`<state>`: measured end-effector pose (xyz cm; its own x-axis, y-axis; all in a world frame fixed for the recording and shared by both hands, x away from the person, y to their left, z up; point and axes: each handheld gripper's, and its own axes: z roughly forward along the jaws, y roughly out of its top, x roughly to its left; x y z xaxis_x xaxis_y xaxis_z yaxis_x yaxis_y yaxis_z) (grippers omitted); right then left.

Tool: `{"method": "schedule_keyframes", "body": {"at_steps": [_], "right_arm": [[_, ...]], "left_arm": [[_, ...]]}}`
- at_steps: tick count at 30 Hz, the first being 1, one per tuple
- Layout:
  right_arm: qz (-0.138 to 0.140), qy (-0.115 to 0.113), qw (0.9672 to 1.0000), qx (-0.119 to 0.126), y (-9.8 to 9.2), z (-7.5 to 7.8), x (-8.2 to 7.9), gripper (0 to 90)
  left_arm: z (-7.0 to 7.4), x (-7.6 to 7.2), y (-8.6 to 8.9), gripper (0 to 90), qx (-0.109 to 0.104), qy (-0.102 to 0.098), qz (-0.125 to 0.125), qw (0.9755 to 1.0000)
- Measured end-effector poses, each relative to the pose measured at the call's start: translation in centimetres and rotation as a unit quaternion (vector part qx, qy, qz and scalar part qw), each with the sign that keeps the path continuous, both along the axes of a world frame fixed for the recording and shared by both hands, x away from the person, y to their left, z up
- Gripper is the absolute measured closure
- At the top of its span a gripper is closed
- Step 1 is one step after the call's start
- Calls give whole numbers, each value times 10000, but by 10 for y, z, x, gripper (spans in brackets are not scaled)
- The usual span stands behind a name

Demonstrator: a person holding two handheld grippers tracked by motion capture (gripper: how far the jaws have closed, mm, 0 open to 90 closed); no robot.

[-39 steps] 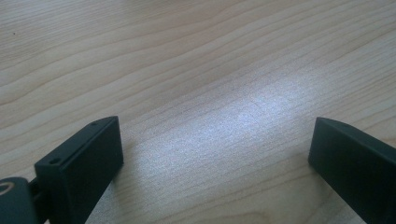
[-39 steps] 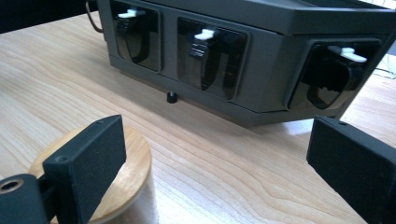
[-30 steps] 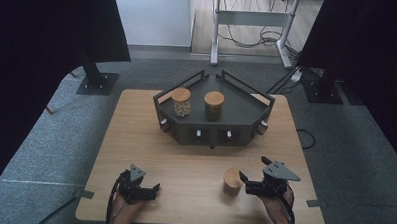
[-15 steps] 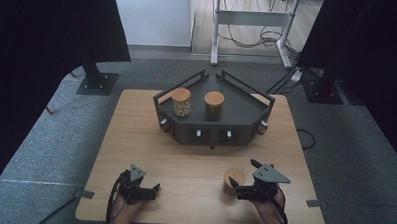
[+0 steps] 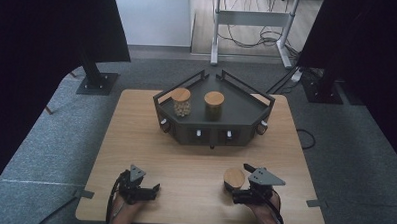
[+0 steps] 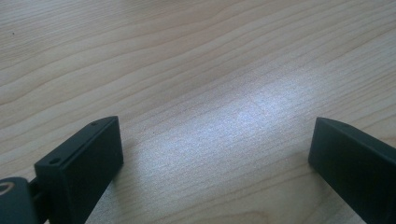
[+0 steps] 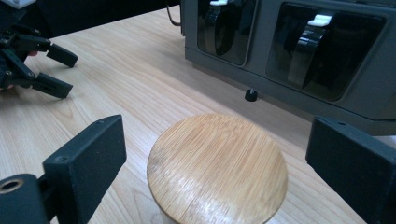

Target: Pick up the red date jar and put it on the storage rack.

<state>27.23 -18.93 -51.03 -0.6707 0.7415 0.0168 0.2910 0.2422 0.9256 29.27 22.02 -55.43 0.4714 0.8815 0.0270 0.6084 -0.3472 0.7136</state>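
A small jar with a round bamboo lid (image 5: 233, 177) (image 7: 217, 168) stands on the wooden table (image 5: 194, 162) near its front right. My right gripper (image 5: 241, 182) (image 7: 217, 137) points left at it. The jar sits between its jaws, which have just been closing; a gap shows on each side and the pads do not touch it. My left gripper (image 5: 153, 190) (image 6: 215, 140) rests at the front left, open over bare wood with nothing between its fingers. In the right gripper view, the left gripper (image 7: 46, 70) appears farther off at the upper left.
A dark angular tray (image 5: 246, 111) stands at the table's middle back, holding a jar of pale contents (image 5: 181, 102) and a second lidded jar (image 5: 214, 104). Its front wall (image 7: 289, 51) has windows with white clips, just beyond the near jar. Black stands flank the table.
My right gripper has shifted left and toward the front edge, so its jaws now flank the near jar. The left gripper and the jars have stayed put.
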Motion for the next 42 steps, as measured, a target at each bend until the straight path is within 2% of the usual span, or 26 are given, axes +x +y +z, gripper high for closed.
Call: {"method": "schedule_keyframes", "body": {"at_steps": [5,24,29,34,42], "right_arm": [[-5,82,10000,-38,1,-6,1,47],[26,156,9997,-210,4,-20,5,86],[21,201,9995,-232,4,-23,7,120],[78,368,9992,-99,2,-27,8,231],[-98,313,9991,-256,6,-25,4,243]], "left_arm": [[0,0,0,27,2,0,-4,10000],[0,0,0,27,3,1,-19,10000],[0,0,0,27,2,1,-23,10000],[0,0,0,27,1,1,-23,10000],[0,0,0,27,1,2,-28,10000]]}}
